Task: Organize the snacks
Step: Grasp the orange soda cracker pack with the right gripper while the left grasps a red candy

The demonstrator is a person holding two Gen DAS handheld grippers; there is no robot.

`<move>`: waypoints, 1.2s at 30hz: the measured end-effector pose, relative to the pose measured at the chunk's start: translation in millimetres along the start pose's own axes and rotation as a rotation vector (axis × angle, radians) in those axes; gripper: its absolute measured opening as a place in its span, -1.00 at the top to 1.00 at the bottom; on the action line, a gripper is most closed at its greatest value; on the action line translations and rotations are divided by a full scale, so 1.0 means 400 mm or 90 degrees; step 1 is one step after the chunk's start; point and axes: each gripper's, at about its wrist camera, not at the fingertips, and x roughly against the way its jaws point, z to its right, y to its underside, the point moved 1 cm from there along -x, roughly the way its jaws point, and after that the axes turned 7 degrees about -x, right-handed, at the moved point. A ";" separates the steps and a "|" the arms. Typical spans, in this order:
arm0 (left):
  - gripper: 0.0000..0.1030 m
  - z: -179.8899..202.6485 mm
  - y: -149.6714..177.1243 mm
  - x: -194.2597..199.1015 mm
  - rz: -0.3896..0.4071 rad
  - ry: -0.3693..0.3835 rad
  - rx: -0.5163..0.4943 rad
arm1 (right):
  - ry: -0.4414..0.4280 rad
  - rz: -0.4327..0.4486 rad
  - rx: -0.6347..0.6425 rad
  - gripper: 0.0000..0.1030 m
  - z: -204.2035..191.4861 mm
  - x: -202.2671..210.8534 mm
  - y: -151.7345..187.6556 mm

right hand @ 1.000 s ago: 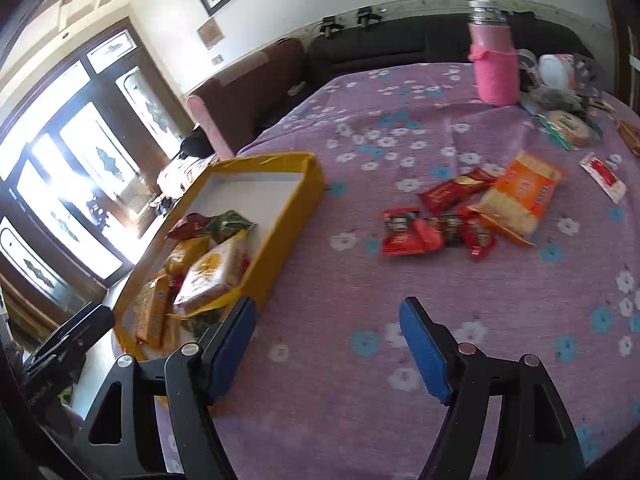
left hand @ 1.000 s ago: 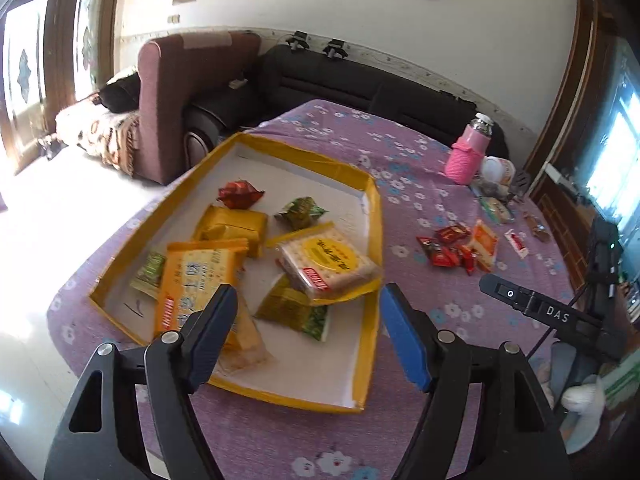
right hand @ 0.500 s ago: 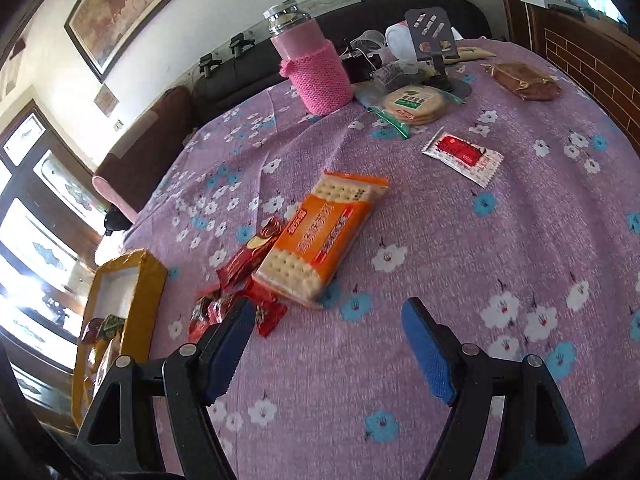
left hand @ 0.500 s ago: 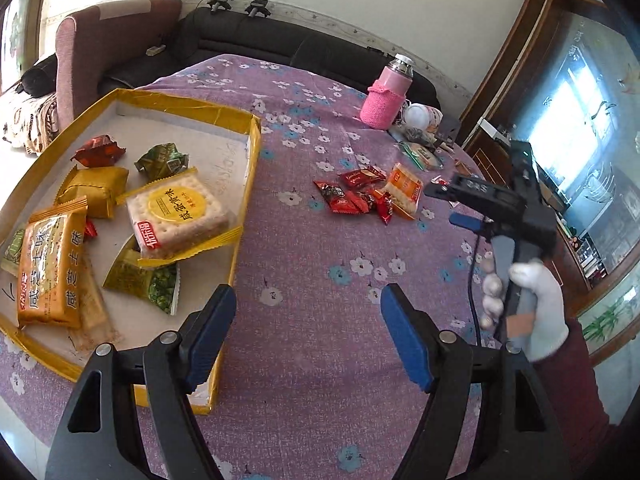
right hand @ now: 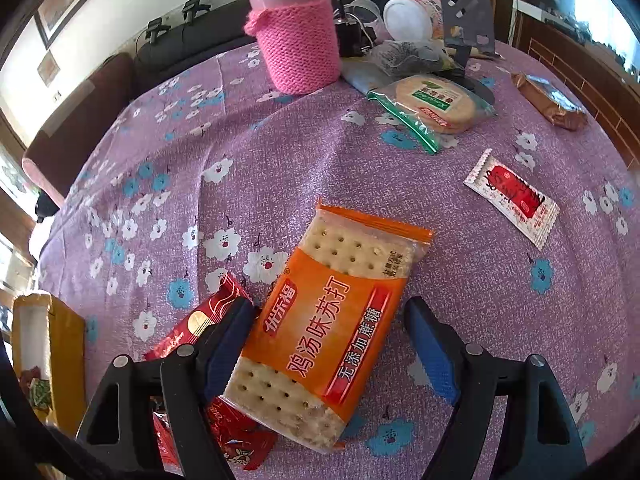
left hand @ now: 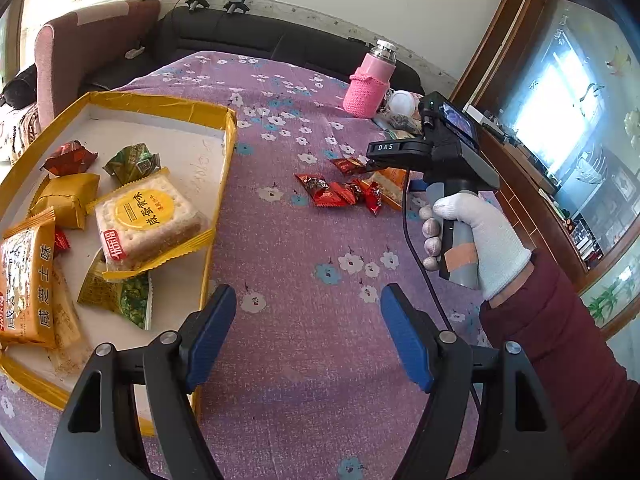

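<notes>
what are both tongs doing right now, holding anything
left tongs: open, empty, over the tablecloth.
right tongs: open, straddling the orange cracker pack, not gripping.

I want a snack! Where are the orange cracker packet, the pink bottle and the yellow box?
orange cracker packet (right hand: 336, 332), right wrist view, middle of its orange label.
pink bottle (right hand: 298, 48), right wrist view, its knitted sleeve.
yellow box (left hand: 228, 152), left wrist view, its right wall.

Black tongs (left hand: 308, 336) with blue pads, silver screws, white knit glove (left hand: 484, 240), maroon sleeve (left hand: 560, 344)
</notes>
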 end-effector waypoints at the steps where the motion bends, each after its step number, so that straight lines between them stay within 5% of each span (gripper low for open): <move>1: -0.45 0.003 0.000 0.000 -0.002 0.001 -0.001 | 0.001 0.005 0.008 -0.44 -0.001 0.004 0.004; 4: -0.45 0.014 -0.006 0.006 0.001 0.001 -0.010 | -0.006 0.009 0.025 -0.12 0.014 0.024 0.025; 10: -0.45 0.044 -0.034 -0.013 -0.014 -0.007 -0.043 | -0.022 0.010 0.052 -0.11 0.105 0.089 0.119; 14: -0.45 0.073 -0.068 -0.066 -0.034 0.000 -0.054 | -0.096 0.027 0.028 -0.12 0.169 0.134 0.174; 24: -0.44 0.089 -0.190 -0.267 -0.071 -0.040 -0.110 | -0.166 0.055 0.011 -0.12 0.202 0.141 0.170; 25: -0.42 0.085 -0.200 -0.281 -0.076 -0.046 -0.109 | -0.170 0.053 0.008 -0.12 0.205 0.138 0.165; 29: 0.20 0.077 -0.226 -0.346 -0.098 -0.075 -0.121 | -0.188 0.045 -0.005 -0.12 0.214 0.138 0.163; 36: 0.21 0.067 -0.237 -0.409 -0.111 -0.088 -0.107 | -0.201 0.038 -0.017 -0.12 0.220 0.138 0.161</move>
